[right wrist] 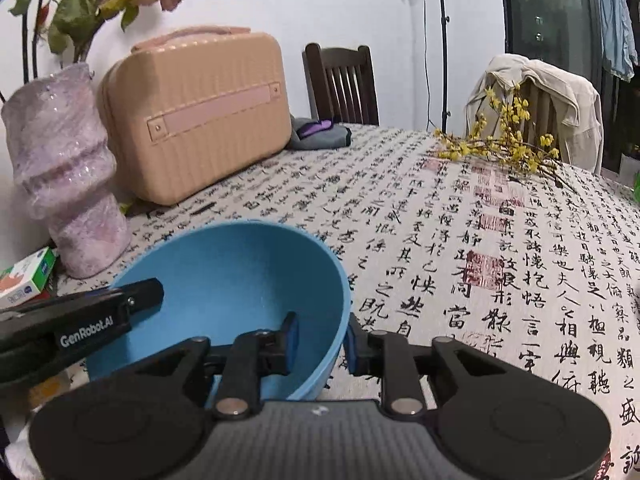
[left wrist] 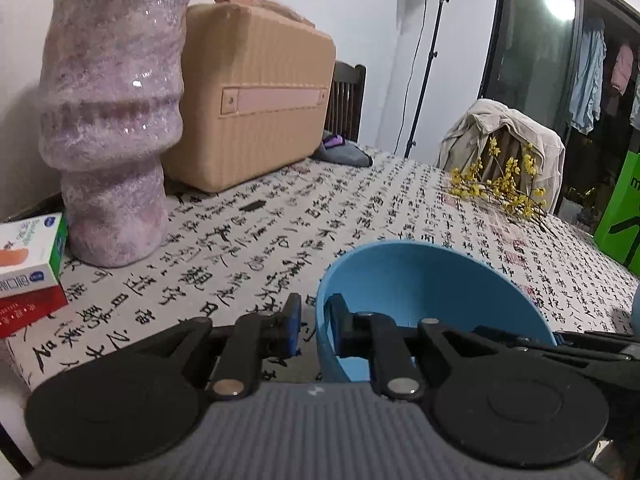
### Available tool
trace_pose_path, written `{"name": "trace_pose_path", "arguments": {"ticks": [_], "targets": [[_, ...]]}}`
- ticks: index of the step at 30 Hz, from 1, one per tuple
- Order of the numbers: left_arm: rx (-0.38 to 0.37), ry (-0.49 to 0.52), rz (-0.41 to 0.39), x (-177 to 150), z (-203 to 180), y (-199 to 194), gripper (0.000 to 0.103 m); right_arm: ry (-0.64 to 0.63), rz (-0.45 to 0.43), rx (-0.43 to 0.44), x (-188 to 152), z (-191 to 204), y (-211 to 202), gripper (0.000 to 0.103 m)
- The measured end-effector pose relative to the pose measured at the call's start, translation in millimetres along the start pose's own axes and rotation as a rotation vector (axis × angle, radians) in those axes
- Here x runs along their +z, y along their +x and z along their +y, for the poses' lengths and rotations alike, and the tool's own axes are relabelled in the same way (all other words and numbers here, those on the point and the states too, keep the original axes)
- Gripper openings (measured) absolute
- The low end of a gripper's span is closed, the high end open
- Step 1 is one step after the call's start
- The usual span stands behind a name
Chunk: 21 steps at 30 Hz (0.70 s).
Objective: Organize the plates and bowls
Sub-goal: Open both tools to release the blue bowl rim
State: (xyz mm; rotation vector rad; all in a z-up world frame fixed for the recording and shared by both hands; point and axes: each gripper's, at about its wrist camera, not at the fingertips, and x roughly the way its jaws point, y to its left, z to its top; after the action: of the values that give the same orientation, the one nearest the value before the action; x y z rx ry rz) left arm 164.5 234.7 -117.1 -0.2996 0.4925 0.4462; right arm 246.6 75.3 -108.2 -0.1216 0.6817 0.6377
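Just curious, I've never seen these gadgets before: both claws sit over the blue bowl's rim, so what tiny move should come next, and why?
Probably draw both claws straight back off the rim. The blue bowl seems to rest on the tablecloth, and the left claw and right claw each straddle its rim with a visible gap at the pads, not pinching it.

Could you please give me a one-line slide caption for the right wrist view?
Right gripper straddles the blue bowl's rim, jaws slightly apart, on a calligraphy tablecloth.
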Motion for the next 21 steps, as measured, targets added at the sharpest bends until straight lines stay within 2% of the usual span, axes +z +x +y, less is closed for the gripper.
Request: {"name": "trace_pose_path", "arguments": {"ticks": [1,3,5,7,9,10,12,13,16,18,21], "targets": [[-0.001,-0.003,-0.006,0.2,0.5,-1.3,0.027,0.002,-0.004,0.001,0.2,-0.6,-1.1,0.028],[-0.001,-0.007,-0.020,0.7,1.5,-4.2,0.040,0.007,-0.012,0.002,0.0,-1.6,-3.1,0.038],[0.005,0.000,-0.039,1.4,1.3,-7.7,0.046,0.016,-0.021,0.003,-0.3,-3.9,-5.3,0.047],[0.002,0.000,-0.051,2.6,2.1,-10.5,0.060,0.025,-0.030,0.010,-1.1,-5.9,-8.8,0.055],[-0.003,-0.009,-0.066,4.0,3.1,-14.8,0.080,0.032,-0.042,0.022,-1.6,-9.1,-13.7,0.065],[-0.004,-0.006,-0.082,4.5,3.1,-18.4,0.083,0.035,-0.048,0.029,-2.1,-10.0,-15.8,0.068],[-0.004,0.003,-0.116,5.0,2.4,-25.6,0.097,0.038,-0.068,0.039,-2.9,-12.1,-21.7,0.083],[-0.004,0.004,-0.137,4.9,2.1,-30.3,0.102,0.036,-0.079,0.041,-3.3,-12.2,-24.7,0.085],[-0.009,0.011,-0.198,4.6,0.8,-42.2,0.103,0.025,-0.105,0.029,-4.5,-12.6,-33.5,0.090],[0.005,0.030,-0.223,4.2,-2.4,-47.1,0.103,0.023,-0.111,0.029,-5.4,-13.0,-37.1,0.099],[0.017,0.057,-0.248,2.7,-6.3,-52.8,0.103,0.019,-0.112,0.029,-8.0,-13.6,-42.6,0.099]]}}
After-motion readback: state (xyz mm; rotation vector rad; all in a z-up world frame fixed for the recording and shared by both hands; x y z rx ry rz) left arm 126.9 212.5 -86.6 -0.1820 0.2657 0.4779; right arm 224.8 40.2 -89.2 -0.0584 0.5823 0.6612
